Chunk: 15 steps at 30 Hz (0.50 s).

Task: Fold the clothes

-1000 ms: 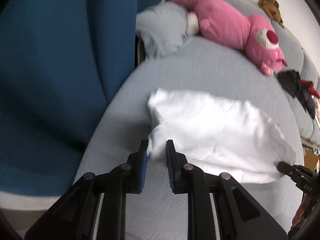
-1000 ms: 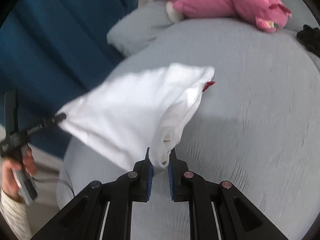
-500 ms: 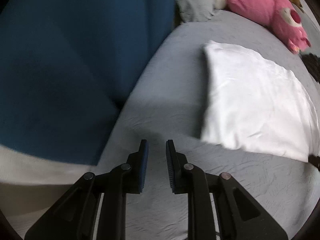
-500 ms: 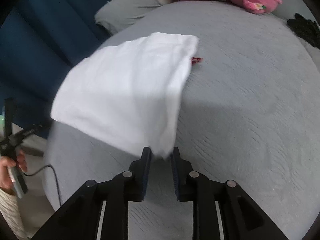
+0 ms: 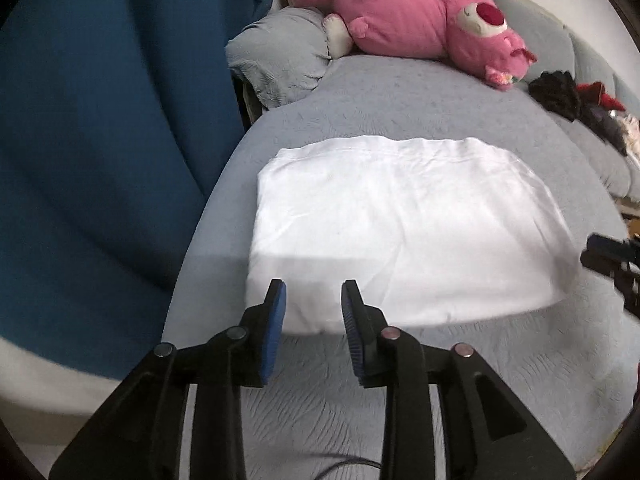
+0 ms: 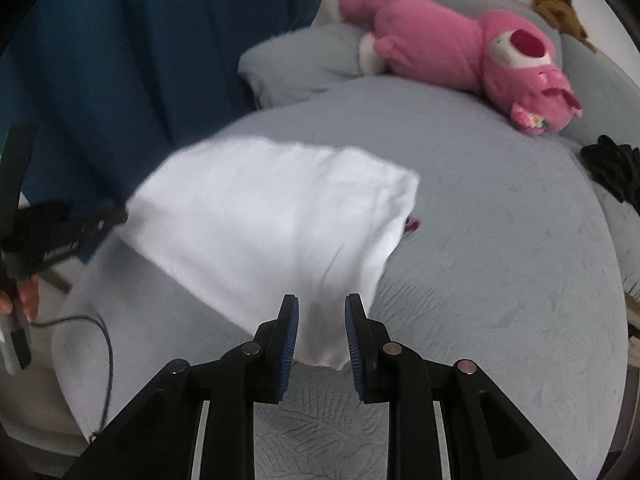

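The folded white garment (image 5: 404, 228) lies flat on the grey bed (image 5: 440, 108). The left gripper (image 5: 313, 308) has just been opening, its near edge between the parted fingers; the right gripper (image 6: 322, 330) likewise stands apart, seemingly not pressing the corner.

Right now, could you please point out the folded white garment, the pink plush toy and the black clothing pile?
folded white garment (image 5: 400, 232), left wrist view, middle of its top layer.
pink plush toy (image 5: 400, 20), left wrist view, its belly.
black clothing pile (image 5: 556, 90), left wrist view, its nearest bunch.

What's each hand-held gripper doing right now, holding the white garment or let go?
Left hand-held gripper: open, jaws just widened, white garment edge between them, not pinched.
Right hand-held gripper: open, garment corner between the pads, not clamped.
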Motion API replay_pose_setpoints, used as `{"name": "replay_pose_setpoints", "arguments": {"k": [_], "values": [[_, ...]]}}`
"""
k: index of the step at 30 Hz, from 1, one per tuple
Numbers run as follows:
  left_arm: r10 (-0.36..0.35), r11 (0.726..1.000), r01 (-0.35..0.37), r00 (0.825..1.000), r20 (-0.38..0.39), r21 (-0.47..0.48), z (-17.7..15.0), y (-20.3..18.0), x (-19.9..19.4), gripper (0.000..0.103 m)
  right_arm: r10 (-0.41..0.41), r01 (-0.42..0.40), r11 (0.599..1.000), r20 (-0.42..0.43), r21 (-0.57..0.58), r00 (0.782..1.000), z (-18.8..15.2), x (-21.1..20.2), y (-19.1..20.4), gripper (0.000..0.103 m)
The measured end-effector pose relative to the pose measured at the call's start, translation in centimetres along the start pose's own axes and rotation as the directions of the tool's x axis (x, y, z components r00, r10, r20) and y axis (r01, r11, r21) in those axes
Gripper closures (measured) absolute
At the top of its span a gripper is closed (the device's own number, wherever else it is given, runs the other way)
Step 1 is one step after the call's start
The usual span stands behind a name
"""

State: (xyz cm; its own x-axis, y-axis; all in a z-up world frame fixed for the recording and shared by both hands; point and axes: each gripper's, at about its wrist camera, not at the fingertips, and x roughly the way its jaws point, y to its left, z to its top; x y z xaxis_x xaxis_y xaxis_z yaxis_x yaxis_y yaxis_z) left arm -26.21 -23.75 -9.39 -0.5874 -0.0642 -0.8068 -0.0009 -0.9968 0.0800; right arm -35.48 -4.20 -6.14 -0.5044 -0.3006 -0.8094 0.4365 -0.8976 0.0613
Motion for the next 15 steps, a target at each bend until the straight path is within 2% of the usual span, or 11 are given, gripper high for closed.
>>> {"name": "replay_pose_setpoints", "arguments": {"k": [4,6,8,10,12,13,14,15], "values": [[0.029,0.999,-0.031,0.996,-0.08,-0.024,0.1,0.8,4.3,0.077,-0.058,0.06,0.998,-0.085,0.014,0.995,-1.3,2.5,-1.1,0.081],[0.041,0.999,-0.044,0.994,-0.098,-0.03,-0.7,1.8,4.6,0.077,-0.038,0.043,0.998,-0.111,0.046,0.993,-1.8,3.0,-2.1,0.077],[0.034,0.999,-0.037,0.995,-0.097,-0.031,-0.9,1.8,5.3,0.077,-0.049,0.057,0.996,-0.115,0.066,0.992,-2.2,2.8,-2.3,0.062],[0.041,0.999,-0.044,0.995,-0.094,-0.03,-0.9,1.7,5.3,0.073,-0.086,0.096,0.993,-0.134,0.067,0.987,-2.1,2.3,-2.2,0.058],[0.022,0.999,-0.027,0.993,-0.113,-0.045,-0.6,1.6,5.0,0.044,-0.106,0.115,0.991,-0.13,0.067,0.986,-2.4,0.7,-1.8,0.051],[0.013,0.998,-0.019,0.994,-0.11,-0.056,-0.5,1.5,4.6,0.018,-0.112,0.119,0.991,-0.123,0.059,0.986,-2.4,0.1,-1.5,0.04],[0.01,0.998,-0.015,0.996,-0.091,-0.062,-0.4,1.4,3.9,0.007,-0.121,0.127,0.991,-0.108,0.05,0.987,-2.5,-0.6,-1.1,0.03],[-0.003,0.998,-0.001,0.998,-0.063,-0.06,-0.3,1.3,3.0,0.007,-0.139,0.143,0.989,-0.088,0.04,0.986,-2.3,-1.1,-0.8,0.027]]}}
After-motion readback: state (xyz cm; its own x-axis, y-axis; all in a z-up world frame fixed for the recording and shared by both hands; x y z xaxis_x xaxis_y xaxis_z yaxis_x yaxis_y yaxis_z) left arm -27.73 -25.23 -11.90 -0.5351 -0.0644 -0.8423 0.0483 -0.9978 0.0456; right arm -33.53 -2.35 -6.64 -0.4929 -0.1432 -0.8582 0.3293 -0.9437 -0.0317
